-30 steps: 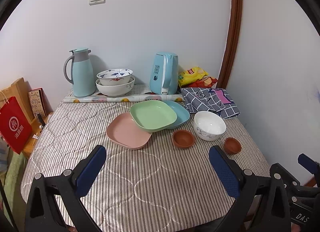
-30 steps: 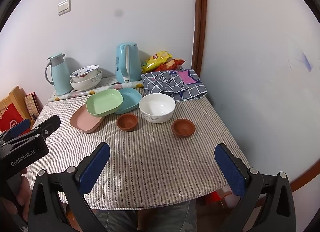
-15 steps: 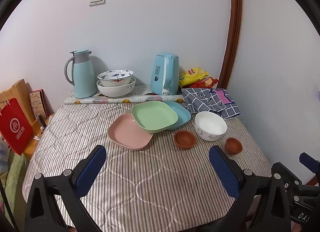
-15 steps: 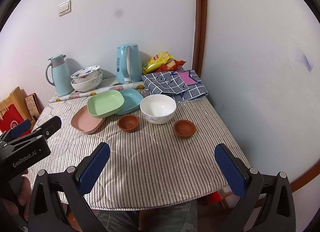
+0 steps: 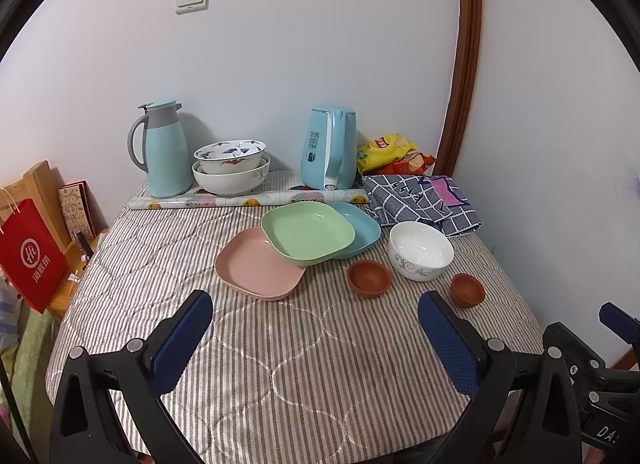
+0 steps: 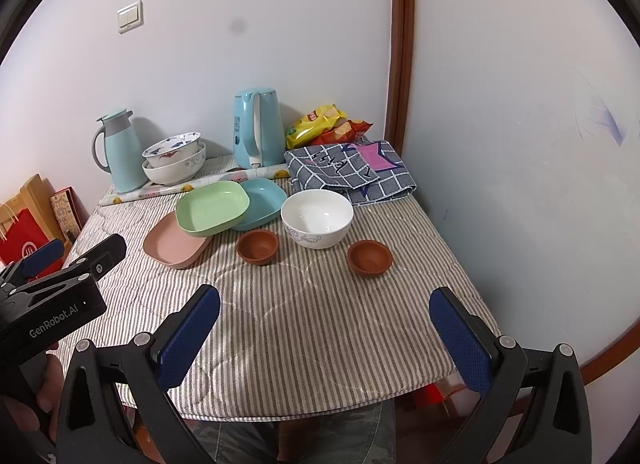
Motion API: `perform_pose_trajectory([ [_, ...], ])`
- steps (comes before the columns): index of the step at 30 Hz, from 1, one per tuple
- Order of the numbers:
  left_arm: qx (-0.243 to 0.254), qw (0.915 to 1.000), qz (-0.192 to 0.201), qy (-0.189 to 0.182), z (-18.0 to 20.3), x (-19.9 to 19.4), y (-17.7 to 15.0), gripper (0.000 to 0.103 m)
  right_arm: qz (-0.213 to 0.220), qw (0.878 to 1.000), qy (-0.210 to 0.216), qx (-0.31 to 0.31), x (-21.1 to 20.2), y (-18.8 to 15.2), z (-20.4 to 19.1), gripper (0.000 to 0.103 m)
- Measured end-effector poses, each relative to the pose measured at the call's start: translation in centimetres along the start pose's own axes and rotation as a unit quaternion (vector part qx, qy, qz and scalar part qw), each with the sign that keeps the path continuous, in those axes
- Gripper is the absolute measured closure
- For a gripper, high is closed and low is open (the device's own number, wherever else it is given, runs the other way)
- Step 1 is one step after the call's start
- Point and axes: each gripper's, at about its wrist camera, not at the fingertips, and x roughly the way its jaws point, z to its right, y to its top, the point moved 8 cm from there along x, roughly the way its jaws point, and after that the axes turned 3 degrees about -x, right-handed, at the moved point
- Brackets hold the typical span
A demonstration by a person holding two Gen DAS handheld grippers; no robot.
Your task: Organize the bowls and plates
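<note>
Both tools hang wide open and empty over the near edge of the striped tablecloth: the left gripper spans the bottom of the left wrist view, the right gripper the bottom of the right wrist view, neither touching any dish. Beyond them, at mid-frame, the crockery sits unsorted. A green plate lies tilted across a pink plate at its lower left and a blue plate at its right, the three overlapping instead of stacked squarely. Right of them stands a white bowl, flanked by two small brown bowls well apart from each other. Toward the upper left, against the wall, two patterned bowls already nest beside a thermos jug. By appearances the sorting has barely begun: plates want squaring up, and the loose bowls want gathering.
</note>
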Motion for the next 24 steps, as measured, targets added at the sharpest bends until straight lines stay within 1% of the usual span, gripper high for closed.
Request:
perform_pose_trajectory([
  [24,-0.002,1.0000,0.000,-0.002,-0.01,-0.09,-0.18,0.000,0.003,1.000,0.001,-0.002,-0.48,0.13,-0.38,0.000],
])
